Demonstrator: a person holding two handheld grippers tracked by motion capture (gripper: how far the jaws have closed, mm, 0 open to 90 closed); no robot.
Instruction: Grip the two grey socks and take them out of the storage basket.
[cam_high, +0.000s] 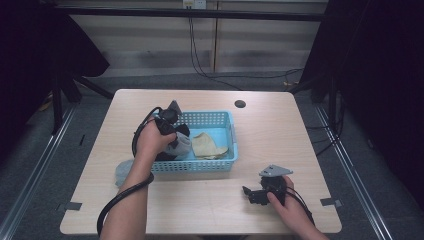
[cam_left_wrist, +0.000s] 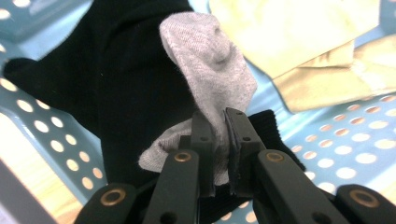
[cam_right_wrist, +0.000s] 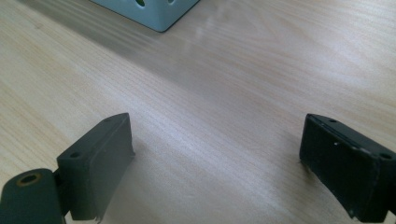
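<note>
While my left gripper (cam_left_wrist: 218, 140) hangs inside the blue basket (cam_high: 220, 166), its fingers (cam_left_wrist: 201, 140) are pinched nearly together on a fold of the grey sock (cam_left_wrist: 210, 79), which I judge is the sensible hold: a soft, limp thing like this only comes along if the cloth itself is nipped. That sock sits at the basket's left end, draped over a black garment (cam_left_wrist: 116, 79), with a pale yellow cloth (cam_left_wrist: 299, 37) lying toward the basket's right end. Its knit is light grey and slightly fuzzy, the upper part bunched into a rounded lump and a thinner flap trailing out below my fingers to the left. Another greyish piece of cloth (cam_high: 123, 171) lies on the counter (cam_high: 260, 125) just outside the basket's front-left corner; I cannot tell what it is. My right gripper (cam_high: 255, 193) rests low over the bare counter, in front of the basket's right corner, fingers (cam_right_wrist: 100, 158) spread wide with nothing between them, seemingly parked out of the way.
</note>
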